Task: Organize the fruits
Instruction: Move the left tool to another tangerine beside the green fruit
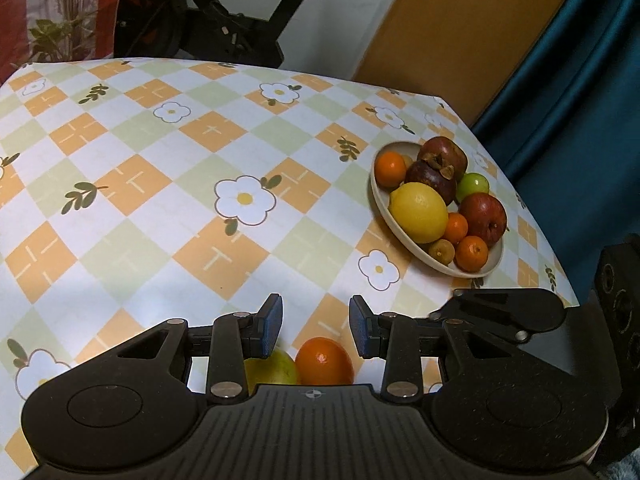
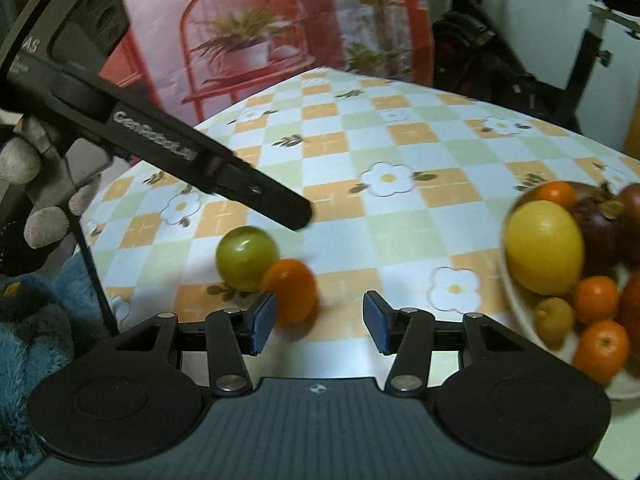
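Both grippers, left gripper [image 1: 316,330] and right gripper [image 2: 320,322], gape empty; only the right view shows a gloved hand [image 2: 38,192]; checked tablecloth [image 1: 160,184], exercise bike [image 1: 224,20] behind.

The smooth tablecloth [image 1: 168,184] carried a diamond check of pale orange, soft green and white, scattered with white flowers with yellow centres and dark olive leaf sprigs. On it, the shallow round cream bowl [image 1: 494,261] held a bright yellow oval lemon [image 1: 418,212], three small orange mandarins [image 1: 472,254], two dark purple-brown mangosteens [image 1: 430,180], a glossy deep red apple [image 1: 482,214], a small light green round fruit [image 1: 473,185] and a dull olive-yellow little fruit [image 1: 441,251]. Well apart from the bowl, a yellow-green round fruit [image 2: 247,258] touched a loose orange mandarin [image 2: 291,294]. Both black plastic grippers [image 1: 316,328] [image 2: 320,322] had ribbed blue finger pads [image 1: 273,326]. Beyond the bowl hung a teal curtain [image 1: 580,80].
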`<state>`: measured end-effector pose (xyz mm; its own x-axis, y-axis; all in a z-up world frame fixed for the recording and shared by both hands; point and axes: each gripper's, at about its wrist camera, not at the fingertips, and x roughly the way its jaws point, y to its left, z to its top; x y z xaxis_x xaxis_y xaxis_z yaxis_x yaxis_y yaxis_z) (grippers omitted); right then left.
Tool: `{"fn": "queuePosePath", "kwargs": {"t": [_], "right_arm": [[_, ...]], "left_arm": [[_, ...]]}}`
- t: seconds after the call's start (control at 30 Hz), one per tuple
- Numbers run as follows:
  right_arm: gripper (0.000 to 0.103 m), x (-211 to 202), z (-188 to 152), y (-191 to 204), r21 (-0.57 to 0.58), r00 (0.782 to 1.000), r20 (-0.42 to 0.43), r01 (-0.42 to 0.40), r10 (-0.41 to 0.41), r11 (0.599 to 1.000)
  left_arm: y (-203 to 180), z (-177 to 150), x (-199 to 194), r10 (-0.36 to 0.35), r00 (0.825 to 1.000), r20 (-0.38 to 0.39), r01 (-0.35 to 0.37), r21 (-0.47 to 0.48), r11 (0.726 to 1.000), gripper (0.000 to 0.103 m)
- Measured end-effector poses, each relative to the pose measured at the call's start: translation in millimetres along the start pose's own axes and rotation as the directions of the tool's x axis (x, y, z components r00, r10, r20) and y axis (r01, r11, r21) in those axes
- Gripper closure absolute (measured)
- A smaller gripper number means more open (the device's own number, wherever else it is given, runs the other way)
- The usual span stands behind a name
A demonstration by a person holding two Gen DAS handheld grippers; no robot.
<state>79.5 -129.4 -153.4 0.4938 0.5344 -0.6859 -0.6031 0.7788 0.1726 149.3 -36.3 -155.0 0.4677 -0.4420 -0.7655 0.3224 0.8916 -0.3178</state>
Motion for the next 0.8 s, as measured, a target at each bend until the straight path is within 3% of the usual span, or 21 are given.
{"fn": "queuePosePath", "kwargs": {"t": [0.33,0.4,0.8], "right_arm": [[0.052,30.4,-0.3,12.4,-0.049,0.998,-0.052,-0.024,0.021,0.999],[0.061,28.1,-1.7,11.0,-0.046,0.999,-0.044,-0.023,0.021,0.999],[0.065,9.9,-12.1,-15.9,0.094,1.0,0.007,0.025,-0.026,0.995]], "left_arm": [[-2.1,1.4,7.6,-0.006,1.0,-0.021,0.006,-0.011,1.0,0.065],[-3.1,1.7,9.8,-0.009,1.0,-0.028,0.009,-0.012,1.0,0.065],[-14.7,1.6,26.3,-0.01,0.997,-0.079,0.012,0.016,1.0,0.064]]}}
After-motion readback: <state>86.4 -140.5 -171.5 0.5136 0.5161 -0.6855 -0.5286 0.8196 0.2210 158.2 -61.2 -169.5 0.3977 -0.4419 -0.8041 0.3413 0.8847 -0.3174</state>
